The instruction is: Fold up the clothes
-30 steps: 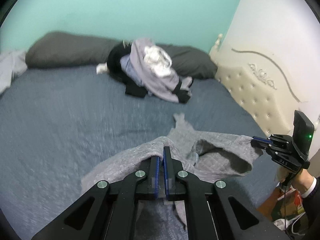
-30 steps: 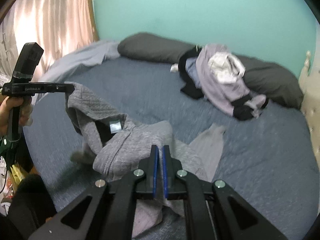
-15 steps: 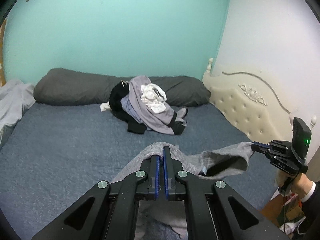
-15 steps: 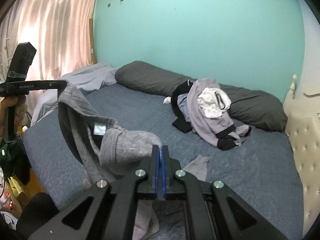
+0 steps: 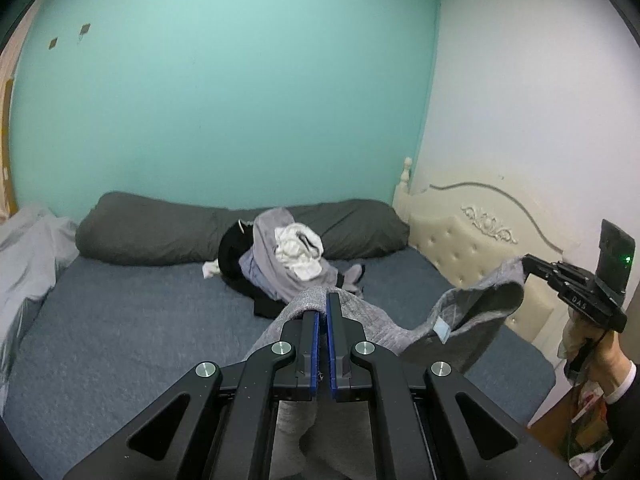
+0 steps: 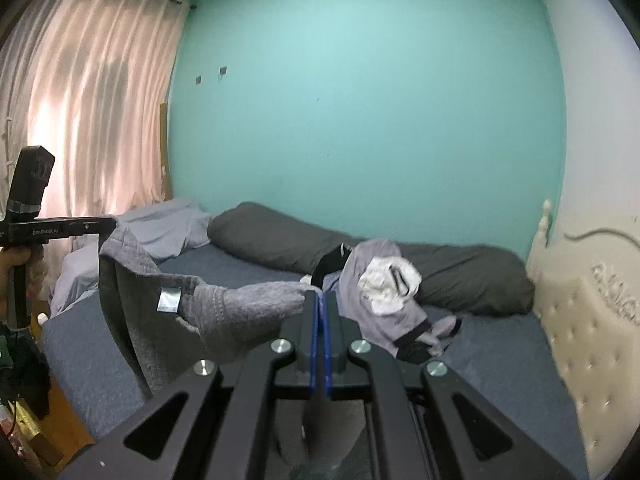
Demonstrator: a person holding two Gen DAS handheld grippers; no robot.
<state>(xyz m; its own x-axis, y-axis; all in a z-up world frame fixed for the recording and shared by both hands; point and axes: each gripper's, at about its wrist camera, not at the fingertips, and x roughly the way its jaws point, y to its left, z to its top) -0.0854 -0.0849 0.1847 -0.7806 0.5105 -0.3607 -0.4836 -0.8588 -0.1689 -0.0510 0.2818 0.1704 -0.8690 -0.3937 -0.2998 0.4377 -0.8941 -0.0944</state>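
A grey knitted garment point(image 5: 384, 328) hangs in the air between both grippers, above the blue bed. My left gripper point(image 5: 323, 300) is shut on one edge of it. My right gripper point(image 6: 321, 300) is shut on the other edge, and the same gripper point(image 5: 528, 264) shows at the right of the left wrist view, held by a hand. The garment point(image 6: 160, 304) sags between the two grips, its white label point(image 6: 168, 300) facing out. In the right wrist view the left gripper point(image 6: 108, 226) pinches the cloth at far left.
A pile of clothes point(image 5: 288, 260) in lilac, white and black lies on the blue bed point(image 5: 120, 328) by a long dark pillow point(image 5: 152, 228). A cream headboard point(image 5: 472, 248) stands at the right. Pale sheets point(image 6: 160, 232) and pink curtains point(image 6: 88, 100) are on the left.
Both grippers have risen with the grey garment, lifting it off the bed. It now hangs stretched between them, and the views tilt up toward the wall.
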